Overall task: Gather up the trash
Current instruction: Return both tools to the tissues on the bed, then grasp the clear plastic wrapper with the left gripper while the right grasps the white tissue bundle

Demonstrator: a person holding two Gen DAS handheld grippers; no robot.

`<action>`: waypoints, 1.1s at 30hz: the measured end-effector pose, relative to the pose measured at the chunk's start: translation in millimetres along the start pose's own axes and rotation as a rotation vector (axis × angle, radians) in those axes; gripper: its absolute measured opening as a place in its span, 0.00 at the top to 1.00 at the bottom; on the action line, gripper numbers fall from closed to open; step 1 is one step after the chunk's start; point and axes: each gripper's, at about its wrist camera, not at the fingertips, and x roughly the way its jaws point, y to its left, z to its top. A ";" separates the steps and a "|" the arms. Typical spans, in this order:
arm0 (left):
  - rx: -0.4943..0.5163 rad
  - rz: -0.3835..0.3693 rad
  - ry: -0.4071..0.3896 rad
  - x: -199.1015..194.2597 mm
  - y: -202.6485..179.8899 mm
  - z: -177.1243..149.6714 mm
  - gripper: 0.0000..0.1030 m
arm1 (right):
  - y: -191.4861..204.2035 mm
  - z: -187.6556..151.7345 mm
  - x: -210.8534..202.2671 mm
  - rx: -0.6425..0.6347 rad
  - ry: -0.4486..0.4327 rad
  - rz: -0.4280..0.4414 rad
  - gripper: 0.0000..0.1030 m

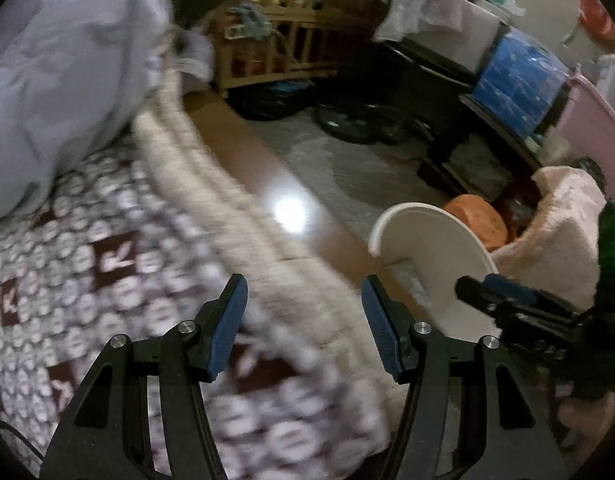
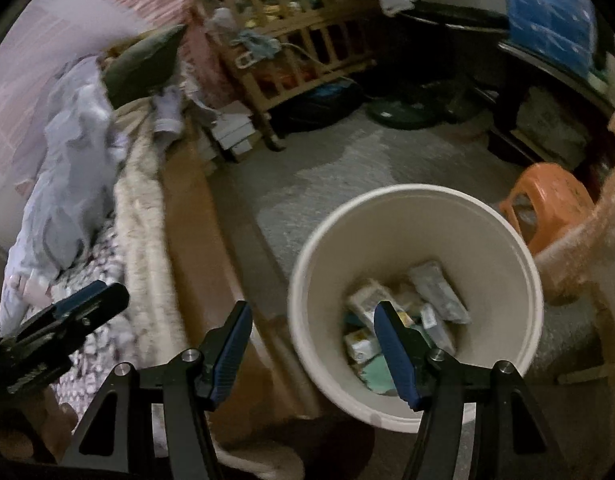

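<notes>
one white bucket point(image 2: 415, 248) stands on the grey floor point(image 2: 347, 160) just beside the wooden bed edge point(image 2: 195, 240), and it holds the collected trash point(image 2: 407, 312): several crumpled wrappers and small packets, pale, grey and greenish, heaped at the bottom, too blurred to name singly. in the left wrist view only part of the bucket's rim and outer wall shows, behind the right gripper's fingertip. an orange plastic stool point(image 2: 551, 200) stands beyond the bucket, near a dark low shelf, and a wooden crib point(image 2: 307, 52) crowded with things sits farther back. the right gripper point(image 2: 313, 354) points steeply down with its left finger over the bed edge and its right finger over the bucket's mouth; its jaws stand apart with nothing between them, released. the left gripper point(image 1: 303, 328) also tilts downward, over the boundary where a brown and white patterned blanket point(image 1: 87, 260) meets a cream fluffy cover point(image 1: 227, 208) at the side of the bed; its blue pads point(image 1: 227, 328) are spread and bare, gripping nothing. each gripper shows in the other's view, the two side by side and apart. a grey-blue quilt point(image 1: 59, 60) lies bunched on the bed to the left, and a pink fuzzy sleeve point(image 1: 563, 232) shows at the right edge of the left view.
</notes>
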 end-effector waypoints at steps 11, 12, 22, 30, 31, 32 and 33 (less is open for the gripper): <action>-0.144 0.169 -0.037 -41.7 122.0 -28.3 0.44 | 117.8 -4.3 22.5 -0.192 0.039 0.144 0.41; -0.159 0.191 -0.039 -46.8 137.3 -31.7 0.44 | 128.3 -6.3 26.5 -0.208 0.049 0.158 0.41; -0.336 0.379 -0.033 -82.6 288.0 -62.8 0.44 | 247.7 -29.6 72.4 -0.392 0.157 0.283 0.41; -0.493 0.378 -0.046 -77.0 397.5 -52.4 0.44 | 325.0 -46.0 98.5 -0.494 0.195 0.344 0.41; -0.505 0.369 -0.047 -72.4 407.1 -50.1 0.44 | 332.5 -47.2 102.4 -0.504 0.199 0.348 0.41; -0.511 0.361 -0.045 -66.3 415.5 -47.1 0.44 | 340.9 -48.4 106.8 -0.517 0.205 0.350 0.41; -0.515 0.352 -0.042 -60.4 422.9 -44.4 0.44 | 348.6 -49.5 111.1 -0.529 0.211 0.351 0.41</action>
